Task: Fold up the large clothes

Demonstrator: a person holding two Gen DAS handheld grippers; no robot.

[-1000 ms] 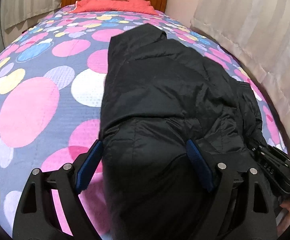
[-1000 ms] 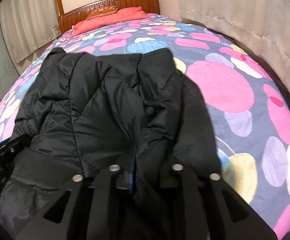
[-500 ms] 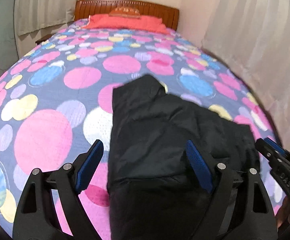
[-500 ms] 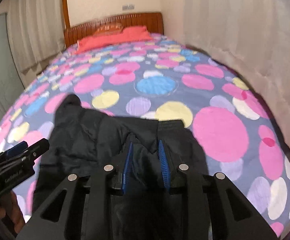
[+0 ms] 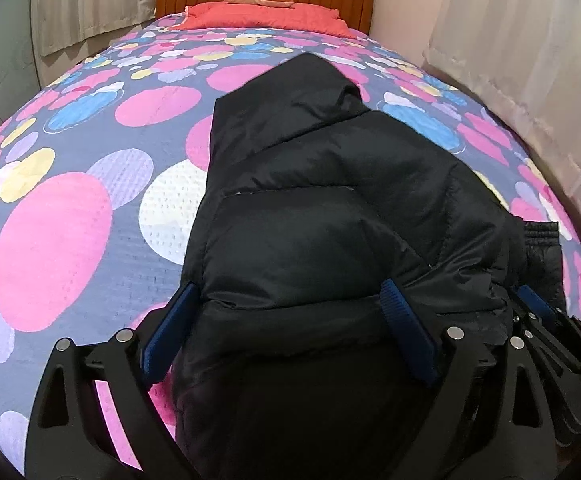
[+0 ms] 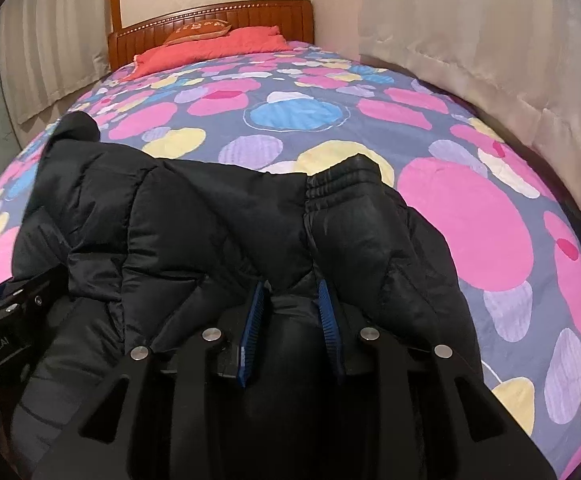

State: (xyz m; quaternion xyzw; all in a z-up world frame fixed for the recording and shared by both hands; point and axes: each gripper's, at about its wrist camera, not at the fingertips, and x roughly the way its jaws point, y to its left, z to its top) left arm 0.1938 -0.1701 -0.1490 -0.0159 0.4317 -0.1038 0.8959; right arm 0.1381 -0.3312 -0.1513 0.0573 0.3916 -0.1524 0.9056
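My left tool (image 5: 290, 332) has its blue pads spread wide around a thick fold of the black jacket (image 5: 330, 208), and the jaws are opening at this moment, so I judge that side is letting go or barely holding. My right tool (image 6: 290, 320) stands narrow, with a pinch of the jacket's padded cloth bunched between its pads; whether the pads press firmly I cannot tell for certain, though the cloth looks gripped. The jacket lies rumpled across the near end of the bed (image 5: 70, 208), on the spotted cover, its hood or collar end pointing toward the red pillow (image 5: 266, 20) at the headboard, a ribbed cuff (image 6: 342, 184) showing on the right. My worry: with the left side loosening while the right holds, the slippery padding could slump unevenly and undo the fold. The puffy layers may also spring back once freed. If I draw the right tool away with cloth still caught, it could drag the whole bundle askew toward the bed's edge.
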